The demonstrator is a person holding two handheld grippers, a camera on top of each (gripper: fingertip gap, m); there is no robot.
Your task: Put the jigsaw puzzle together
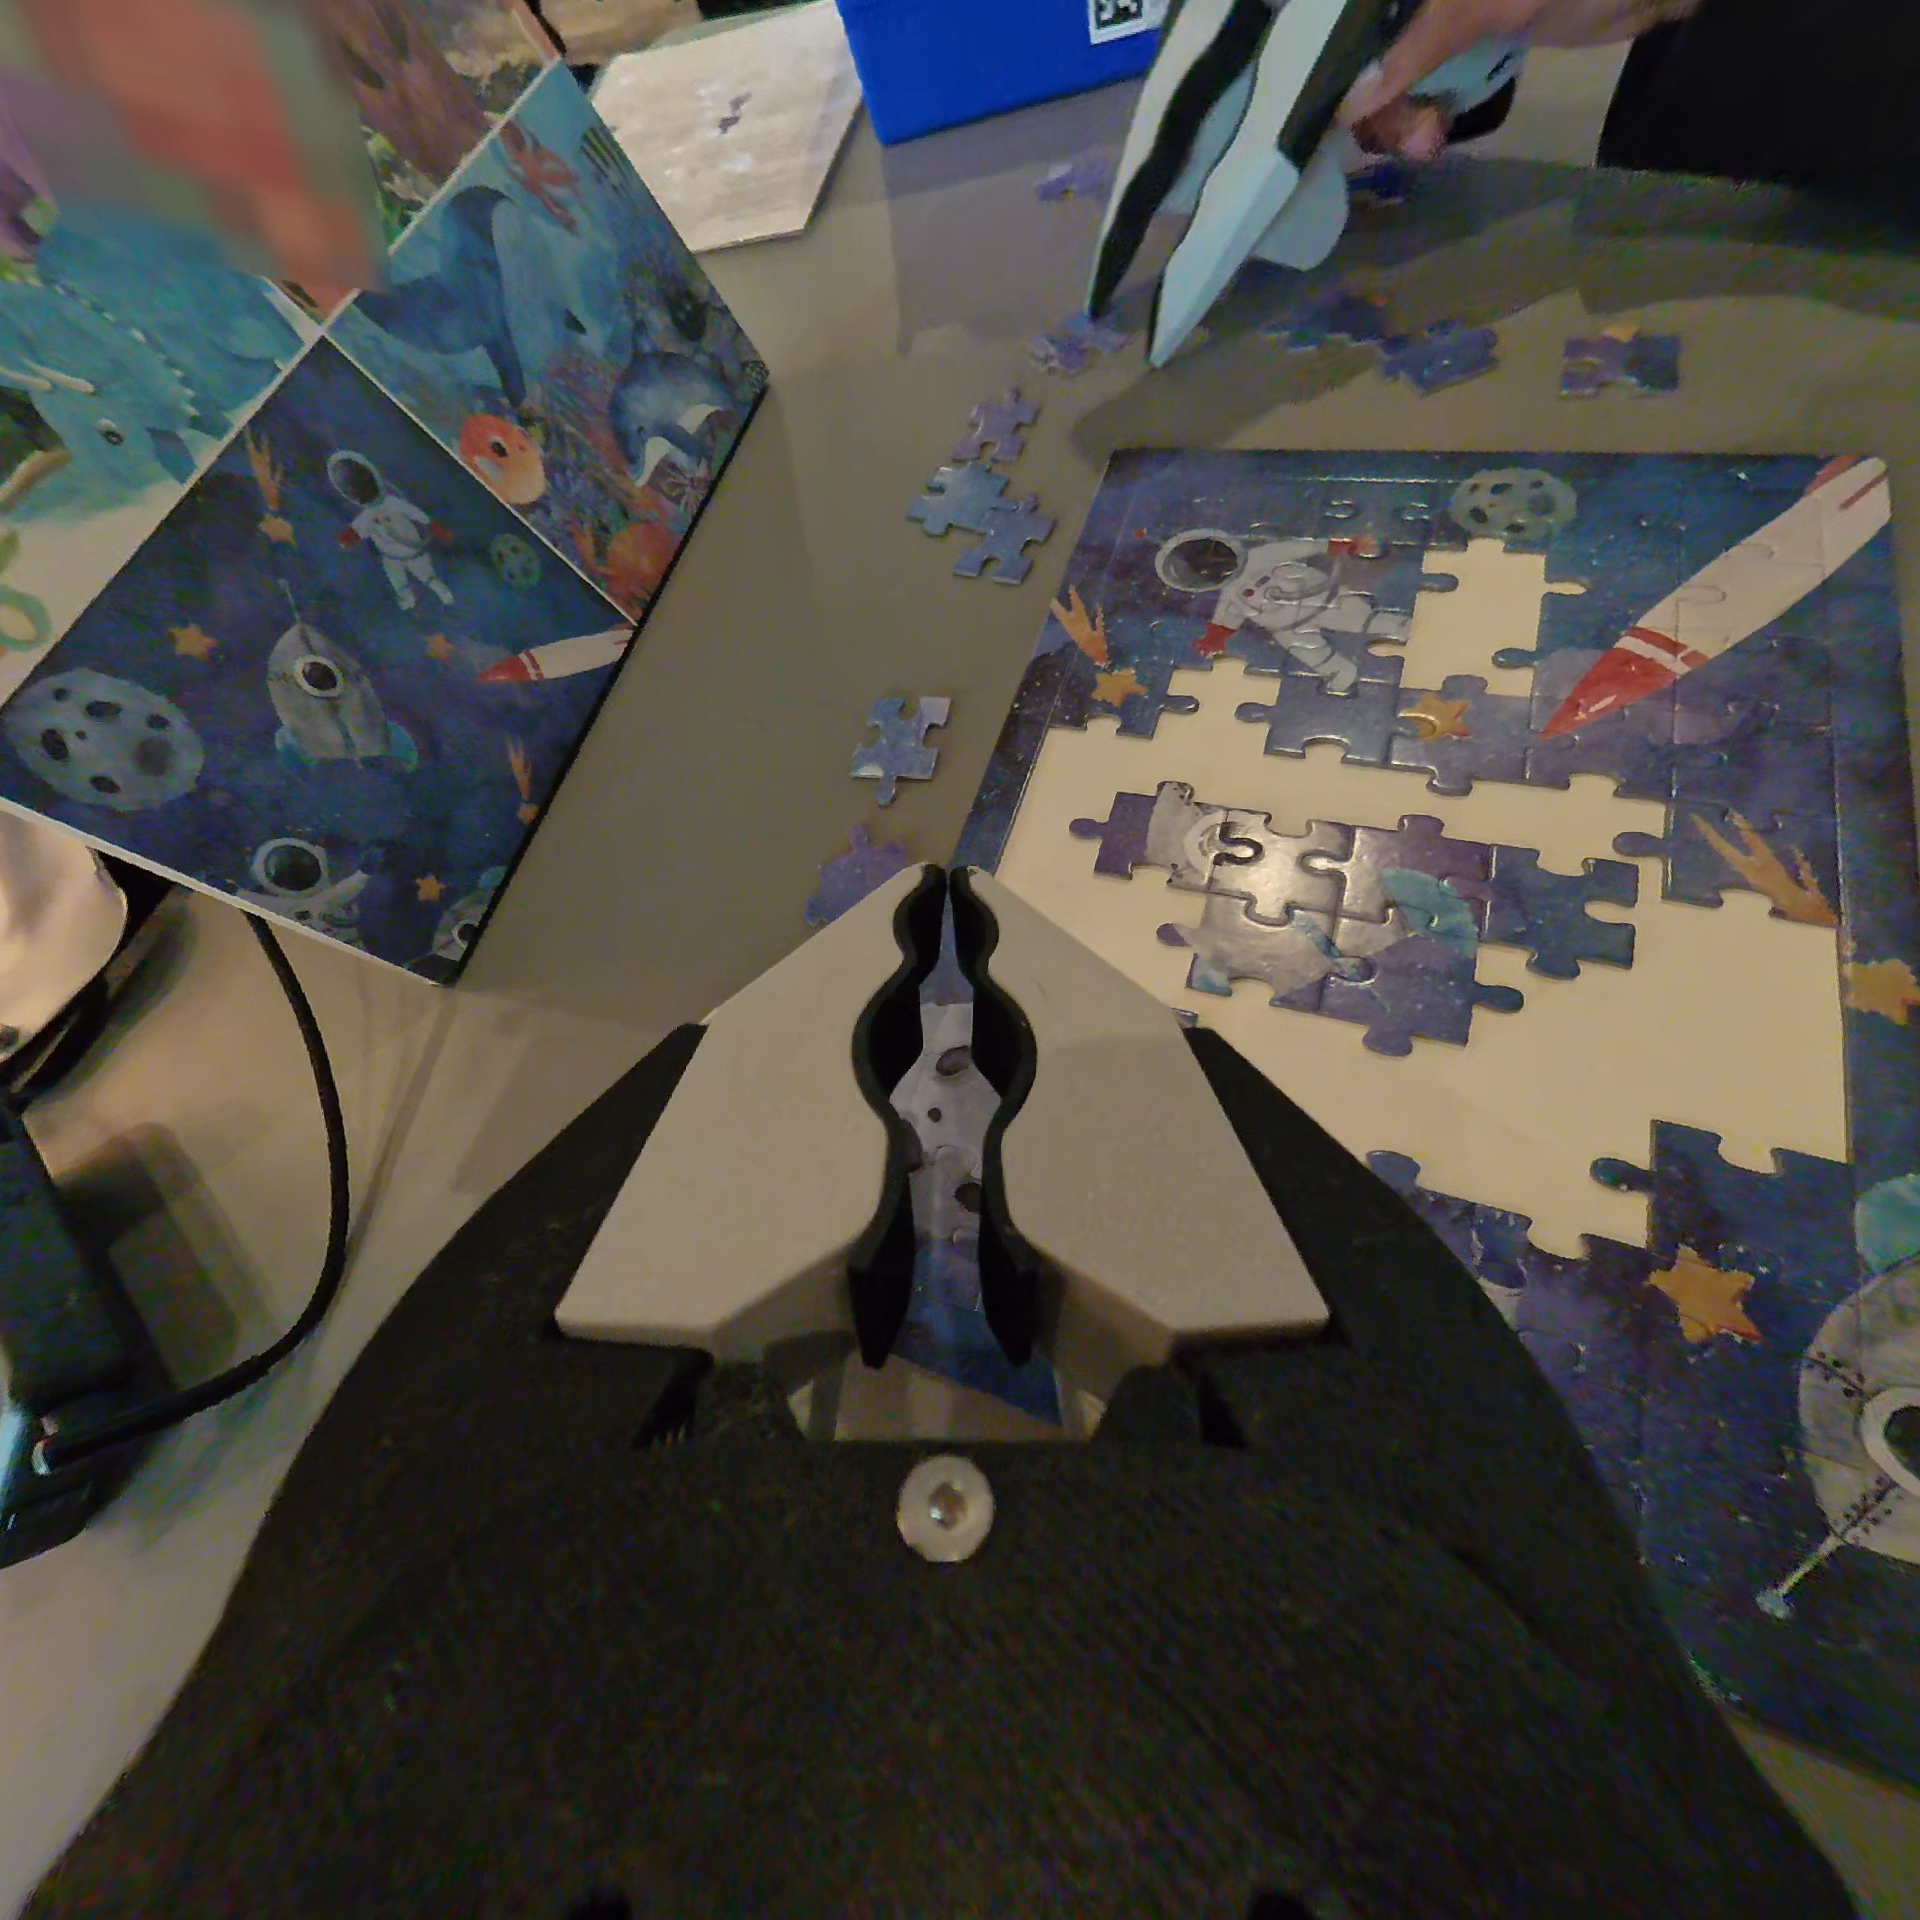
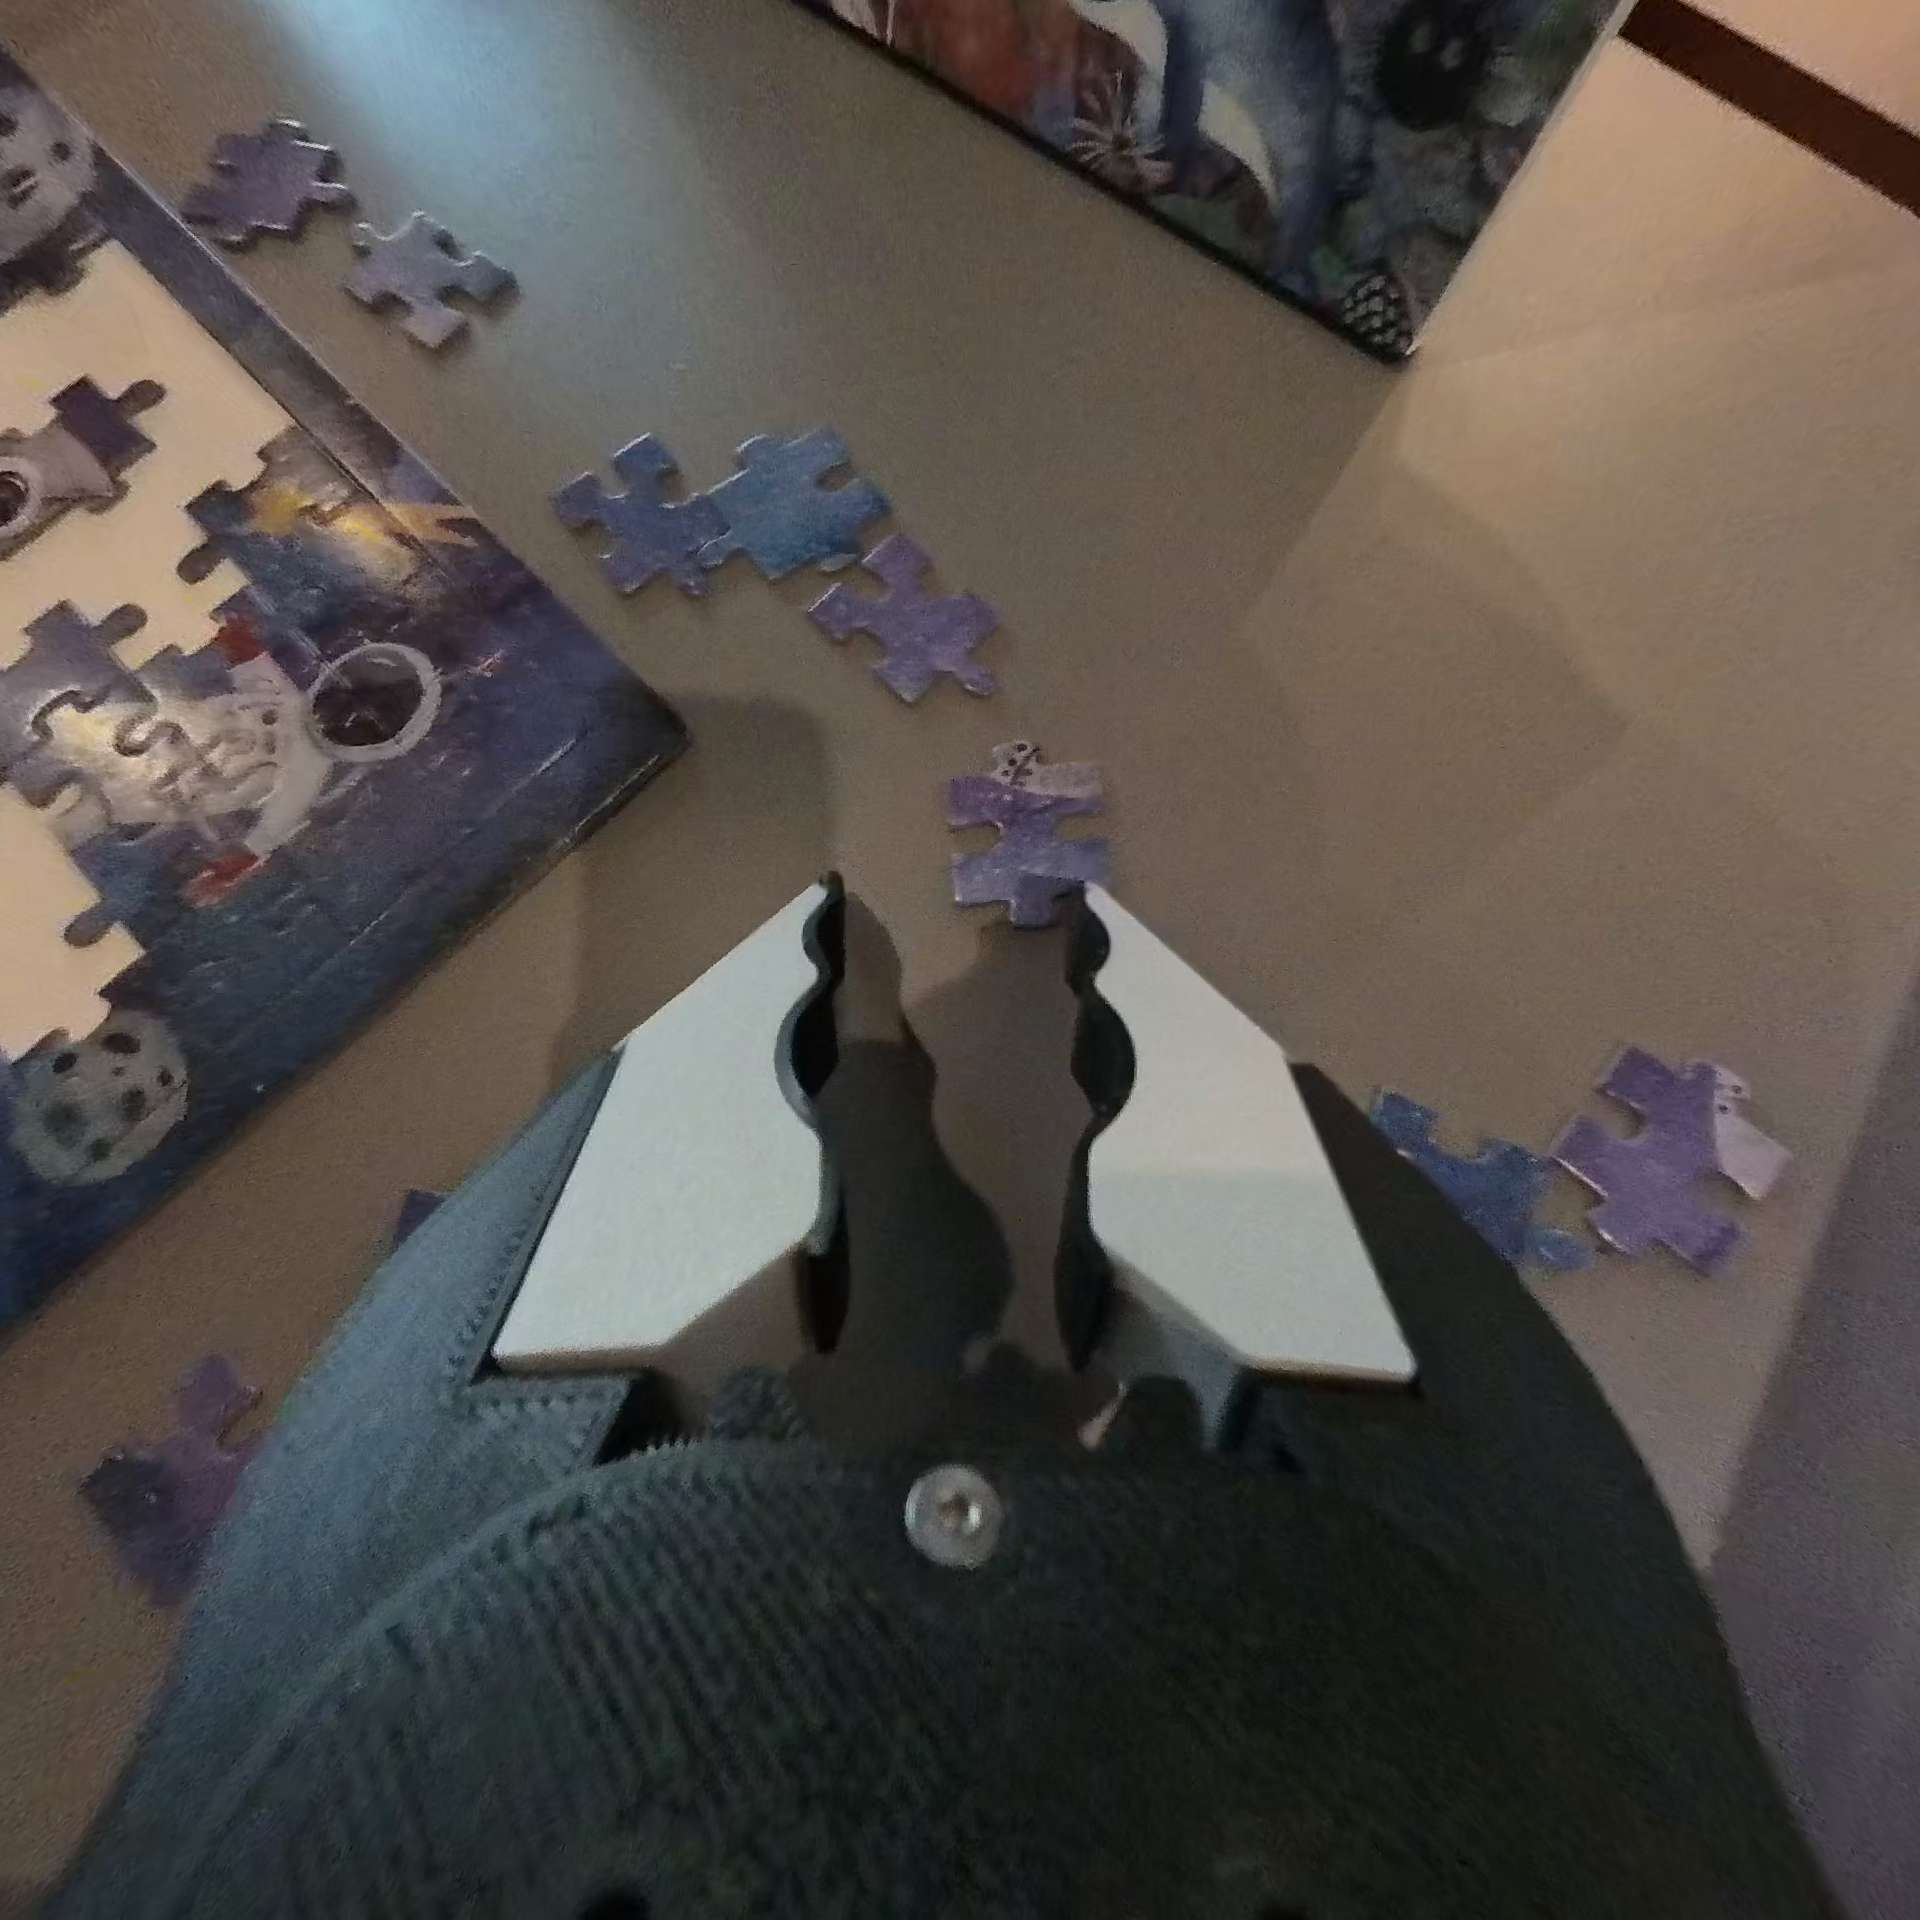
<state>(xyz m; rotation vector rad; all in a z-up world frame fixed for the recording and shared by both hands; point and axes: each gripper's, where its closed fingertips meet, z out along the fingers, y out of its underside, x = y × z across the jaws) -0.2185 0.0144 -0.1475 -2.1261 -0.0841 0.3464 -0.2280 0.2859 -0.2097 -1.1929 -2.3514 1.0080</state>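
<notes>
Left hand-held gripper (image 1: 948, 883): jaws pressed together with nothing between the tips, poised over the left edge of the puzzle tray (image 1: 1891, 1091) (a strip of the printed picture shows through the slit between the pads); right hand-held gripper (image 2: 956, 899): jaws parted and empty, tips low over the surface (image 2: 1143, 343), just short of a loose purple piece (image 2: 1023, 831). Only the left wrist view gives the whole jigsaw puzzle (image 1: 1455, 831): border largely assembled, astronaut and rocket in place at the top, an island of joined pieces (image 1: 1340, 914) lying in the pale unfilled middle; it alone also shows the picture box (image 1: 343, 582) to the left, a black cable (image 1: 312, 1091), a blue bin (image 1: 977, 62) at the far edge, and the right hand-held gripper seen from outside, tips down among scattered pieces at the top. Only the right wrist view shows the cluster of three blue pieces (image 2: 769, 530) at close range, two further pieces (image 2: 1579, 1174) at the right, and one puzzle corner bearing the astronaut; this view is somewhat blurred.
</notes>
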